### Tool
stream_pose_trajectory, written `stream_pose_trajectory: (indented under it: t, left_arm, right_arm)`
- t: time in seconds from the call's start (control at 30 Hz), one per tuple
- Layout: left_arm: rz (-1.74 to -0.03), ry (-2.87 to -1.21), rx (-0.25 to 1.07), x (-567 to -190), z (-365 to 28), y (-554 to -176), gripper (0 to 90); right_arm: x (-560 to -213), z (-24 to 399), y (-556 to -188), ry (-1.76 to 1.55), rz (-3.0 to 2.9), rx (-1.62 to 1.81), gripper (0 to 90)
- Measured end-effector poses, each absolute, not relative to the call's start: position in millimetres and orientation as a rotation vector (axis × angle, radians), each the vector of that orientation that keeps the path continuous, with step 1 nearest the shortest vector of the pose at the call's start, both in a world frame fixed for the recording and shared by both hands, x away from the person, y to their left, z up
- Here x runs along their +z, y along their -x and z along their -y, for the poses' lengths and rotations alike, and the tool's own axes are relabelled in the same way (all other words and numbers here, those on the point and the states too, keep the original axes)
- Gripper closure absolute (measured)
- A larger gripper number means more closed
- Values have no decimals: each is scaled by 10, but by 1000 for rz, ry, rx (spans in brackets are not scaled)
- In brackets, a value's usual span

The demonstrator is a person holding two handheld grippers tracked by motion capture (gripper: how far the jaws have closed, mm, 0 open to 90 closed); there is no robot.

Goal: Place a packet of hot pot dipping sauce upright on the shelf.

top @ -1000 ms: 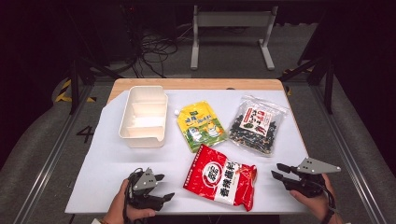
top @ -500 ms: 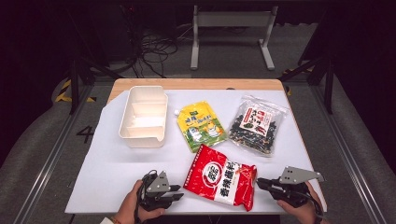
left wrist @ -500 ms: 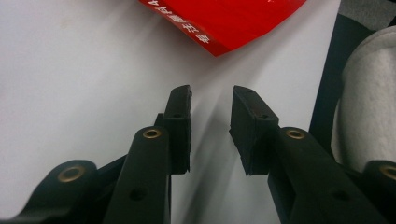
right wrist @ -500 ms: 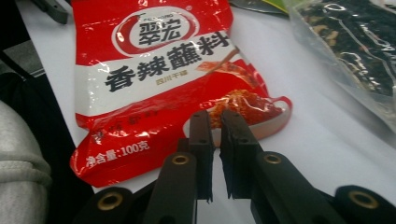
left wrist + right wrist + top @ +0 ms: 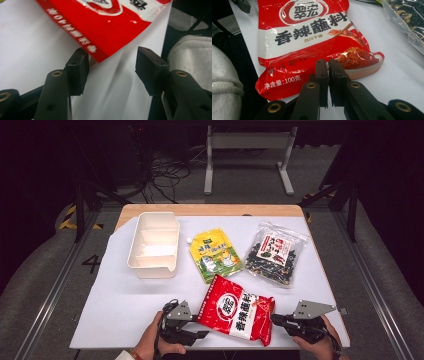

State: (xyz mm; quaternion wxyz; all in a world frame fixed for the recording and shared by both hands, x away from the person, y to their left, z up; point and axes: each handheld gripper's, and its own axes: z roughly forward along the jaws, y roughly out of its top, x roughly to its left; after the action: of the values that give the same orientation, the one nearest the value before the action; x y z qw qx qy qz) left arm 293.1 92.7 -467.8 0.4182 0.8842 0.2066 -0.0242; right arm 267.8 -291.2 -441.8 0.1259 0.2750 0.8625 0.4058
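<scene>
I've got my left gripper [image 5: 200,334] low at the near edge of the white table [image 5: 115,305], jaws spread wide, and in the left gripper view the corner of the red snack bag [image 5: 100,27] sits just ahead of the gap, nothing between the pads. My right gripper [image 5: 276,319] is at the bag's other end, jaws pressed together with nothing in them, tips just over the bag's [image 5: 307,37] lower edge. The red bag [image 5: 237,312] lies flat between my two hands. Farther back: a white divided box [image 5: 155,245], a yellow pouch [image 5: 216,254], a clear bag of dark bits [image 5: 275,252], all apart from each other
</scene>
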Motion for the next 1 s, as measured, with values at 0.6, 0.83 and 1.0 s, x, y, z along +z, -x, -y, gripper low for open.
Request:
stream_pose_trajectory:
  t: [0.6, 0.83, 1.0]
  left_arm:
    - [-512, -2098, -229, -4638, -391, -3093, 373]
    - [-595, -2037, -209, -4620, -269, -3215, 394]
    - [-644, -2004, -145, -4630, -258, -3276, 548]
  right_arm:
    - [-4477, 2858, -2704, -791, -2540, 1161, 880]
    - [-4498, 2796, -2718, -792, -2535, 1162, 885]
    - [-4529, 2726, -2734, -792, -2540, 1160, 897]
